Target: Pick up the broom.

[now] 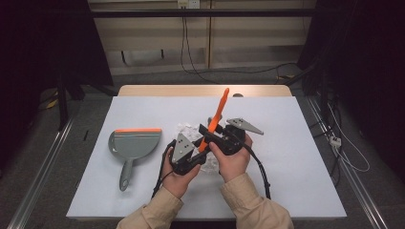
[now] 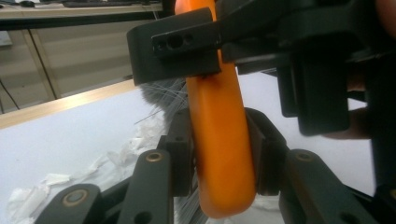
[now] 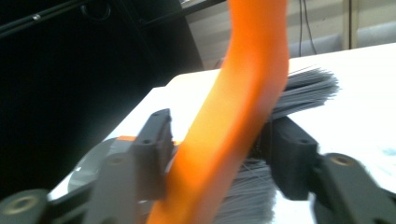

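An orange hand brush (image 1: 219,109) with grey bristles stands tilted above the middle of the white table (image 1: 291,157), its long handle pointing up and away. My left gripper (image 1: 199,149) is shut on the brush's lower rounded end (image 2: 219,140), both jaws pressed against the orange plastic. My right gripper (image 1: 213,130) grips the same brush a little higher; in the right gripper view the orange body (image 3: 243,93) runs between the jaws with bristles (image 3: 303,84) fanning out behind. The right gripper's black jaw crosses the brush in the left gripper view.
A grey dustpan (image 1: 133,143) with an orange lip lies flat to the left, handle toward the person. Crumpled white paper scraps (image 1: 188,129) lie under and behind the grippers. Cables trail from both grippers toward the table's near edge.
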`<state>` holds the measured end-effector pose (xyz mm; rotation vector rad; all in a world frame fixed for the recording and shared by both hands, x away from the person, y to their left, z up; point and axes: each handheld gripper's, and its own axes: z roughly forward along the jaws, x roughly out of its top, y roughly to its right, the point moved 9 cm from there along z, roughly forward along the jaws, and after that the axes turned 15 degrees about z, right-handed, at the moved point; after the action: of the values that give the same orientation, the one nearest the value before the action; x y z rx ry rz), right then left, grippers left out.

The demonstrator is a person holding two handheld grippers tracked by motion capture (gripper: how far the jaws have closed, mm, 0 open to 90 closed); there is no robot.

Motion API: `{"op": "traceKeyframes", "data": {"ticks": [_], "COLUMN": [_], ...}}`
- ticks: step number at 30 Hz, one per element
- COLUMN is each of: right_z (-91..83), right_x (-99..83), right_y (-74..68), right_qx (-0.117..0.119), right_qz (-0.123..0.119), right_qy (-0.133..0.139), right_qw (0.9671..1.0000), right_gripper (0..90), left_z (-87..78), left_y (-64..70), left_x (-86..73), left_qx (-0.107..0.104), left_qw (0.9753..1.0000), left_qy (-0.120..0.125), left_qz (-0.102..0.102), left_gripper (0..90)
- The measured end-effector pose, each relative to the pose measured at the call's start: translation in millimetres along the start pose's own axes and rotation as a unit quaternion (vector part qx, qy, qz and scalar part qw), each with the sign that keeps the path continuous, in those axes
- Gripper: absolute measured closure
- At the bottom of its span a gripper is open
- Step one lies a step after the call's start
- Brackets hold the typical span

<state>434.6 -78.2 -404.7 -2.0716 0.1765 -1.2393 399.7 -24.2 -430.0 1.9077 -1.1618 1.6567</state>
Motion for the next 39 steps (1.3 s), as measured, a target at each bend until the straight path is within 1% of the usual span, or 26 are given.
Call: {"op": "traceKeyframes", "data": {"ticks": [1, 2, 3, 4, 5, 6, 7, 8, 9, 10, 11, 12, 14, 16, 17, 19, 22, 23, 24, 26, 29, 31, 33, 34, 36, 39], "right_z": [-0.6, -1.9, -4.8, -4.8, -6.8, -8.6, -10.2, -11.8, -13.8, -16.2, -18.7, -21.8, -29.0, -36.8, -40.4, -47.5, -56.7, -59.4, -61.8, -64.7, -68.9, -71.4, -73.7, -74.6, -76.8, -79.8], "right_x": [-0.5, 0.7, 4.5, 4.5, 7.1, 9.9, 11.9, 13.5, 15.4, 17.5, 20.0, 22.5, 27.9, 33.0, 34.7, 37.3, 39.1, 40.0, 41.4, 41.4, 42.8, 42.8, 41.6, 39.8, 37.3, 37.5], "right_y": [-0.6, -0.1, 1.0, 1.0, 1.5, 2.3, 3.1, 3.9, 6.4, 10.4, 15.0, 20.0, 31.5, 43.8, 50.1, 62.5, 79.2, 83.3, 87.8, 94.2, 97.4, 100.0, 103.7, 106.0, 110.5, 118.4], "right_qx": [0.007, 0.014, 0.025, 0.025, 0.034, 0.031, 0.032, 0.036, 0.033, 0.023, 0.015, 0.012, 0.007, -0.003, -0.010, -0.021, -0.037, -0.037, -0.042, -0.054, -0.056, -0.063, -0.075, -0.079, -0.084, -0.094], "right_qz": [0.014, 0.028, 0.051, 0.051, 0.056, 0.045, 0.038, 0.037, 0.030, 0.015, 0.003, 0.001, 0.008, 0.008, 0.005, 0.002, -0.001, 0.000, -0.003, -0.009, -0.011, -0.016, -0.026, -0.032, -0.032, -0.034], "right_qy": [-0.010, -0.014, -0.020, -0.020, -0.022, -0.015, -0.013, -0.016, -0.016, -0.015, -0.015, -0.017, -0.016, -0.015, -0.018, -0.026, -0.042, -0.043, -0.037, -0.055, -0.061, -0.067, -0.078, -0.090, -0.106, -0.116], "right_qw": [0.9998, 0.9994, 0.9982, 0.9982, 0.9976, 0.9984, 0.9987, 0.9985, 0.9989, 0.9995, 0.9998, 0.9998, 0.9998, 0.9998, 0.9998, 0.9994, 0.9984, 0.9984, 0.9984, 0.9970, 0.9965, 0.9956, 0.9937, 0.9922, 0.9903, 0.9882], "right_gripper": [57.2, 59.0, 67.0, 67.0, 69.1, 69.3, 69.3, 69.3, 69.3, 69.3, 69.3, 69.3, 69.3, 69.3, 69.3, 69.3, 69.2, 69.3, 69.3, 69.3, 69.3, 69.3, 69.3, 69.3, 69.3, 69.2], "left_z": [0.2, 0.8, 2.2, 2.8, 2.1, 1.9, 1.0, -0.1, -1.2, -3.8, -5.9, -8.3, -12.3, -16.4, -18.6, -22.6, -28.3, -30.4, -32.5, -36.3, -43.6, -49.3, -55.8, -58.8, -63.9, -70.0], "left_y": [0.4, 0.0, -0.2, 0.3, -0.4, 0.3, 0.5, -0.3, -0.2, -0.8, -3.1, -4.7, -9.4, -14.5, -17.4, -22.3, -29.2, -31.2, -33.1, -37.5, -46.3, -53.3, -61.5, -66.0, -73.4, -79.9], "left_x": [0.3, 1.0, 1.1, 1.4, 2.9, 3.8, 3.8, 2.8, 2.5, 2.6, 2.8, 2.2, 0.8, -1.6, -3.0, -4.8, -7.2, -7.6, -8.3, -8.7, -9.3, -10.0, -11.5, -11.6, -12.3, -14.2], "left_qx": [0.002, 0.002, -0.004, -0.008, -0.007, -0.010, -0.016, -0.013, -0.023, -0.023, -0.017, -0.024, -0.025, -0.027, -0.027, -0.031, -0.032, -0.033, -0.034, -0.032, -0.029, -0.026, -0.018, -0.013, -0.007, -0.006], "left_qw": [1.0000, 1.0000, 1.0000, 0.9998, 0.9999, 0.9998, 0.9997, 0.9997, 0.9996, 0.9995, 0.9995, 0.9994, 0.9991, 0.9989, 0.9989, 0.9985, 0.9984, 0.9983, 0.9984, 0.9985, 0.9984, 0.9981, 0.9981, 0.9980, 0.9978, 0.9978], "left_qy": [0.001, 0.003, 0.002, 0.001, 0.008, 0.012, 0.013, 0.007, 0.008, 0.009, 0.012, 0.010, 0.011, 0.013, 0.013, 0.019, 0.021, 0.022, 0.022, 0.025, 0.028, 0.031, 0.032, 0.035, 0.037, 0.039], "left_qz": [0.001, 0.000, -0.006, -0.017, -0.008, -0.008, -0.015, -0.018, -0.017, -0.022, -0.024, -0.024, -0.032, -0.036, -0.036, -0.041, -0.041, -0.043, -0.039, -0.036, -0.040, -0.048, -0.049, -0.051, -0.054, -0.054], "left_gripper": [60.5, 59.0, 52.1, 52.1, 52.5, 53.0, 52.4, 48.3, 45.4, 43.8, 42.6, 40.2, 33.3, 31.5, 28.9, 24.5, 21.0, 19.5, 18.3, 15.5, 12.4, 11.3, 10.2, 9.7, 8.3, 6.5]}}
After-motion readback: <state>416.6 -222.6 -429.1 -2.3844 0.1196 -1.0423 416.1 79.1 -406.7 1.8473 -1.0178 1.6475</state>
